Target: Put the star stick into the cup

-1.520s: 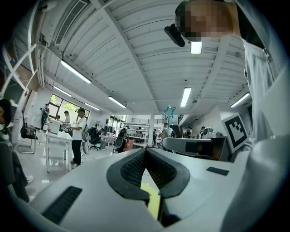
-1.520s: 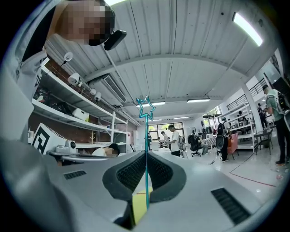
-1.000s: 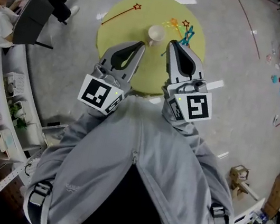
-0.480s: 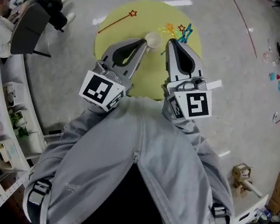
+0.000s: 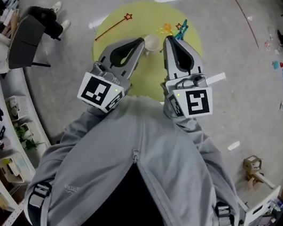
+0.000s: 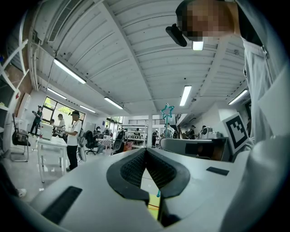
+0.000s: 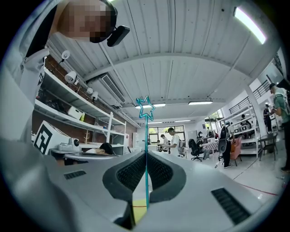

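teal star stick brought up to the cup, not yet inside

compared with a second earlier: both tongs advanced across the yellow desk (image 5: 148,14), tips now flanking the cup (image 5: 152,42) rather than short of it. right tongs (image 5: 167,37) (image 7: 146,154) closed tight on the teal star stick (image 7: 146,136), shaft upright between the pads, star high above the tips, lower end hanging beneath them. in the head view, the same teal star stick (image 5: 182,29) just beyond the right tip and to the right of the cup, not over its mouth. left tongs (image 5: 141,41) (image 6: 145,150) closed on nothing, tip just beside the cup's left side. grip on the stick unchanged over that second.

judged meaning for the task: carry almost complete. still to do: lower end of the stick over the rim, descent into the cup, release. likely hazard: a nudge from either tip against a light cup.

counted:
- tongs, two
- desk, one
- cup, one, upright
- star sticks with a traceable shaft, two: the teal one in the grip, plus a long red-starred stick (image 5: 113,25) lying well apart near the desk's left edge
- loose stars beyond the cup, two made out: a yellow star (image 5: 169,28) and a red-outlined star (image 5: 178,26), shafts too small to follow
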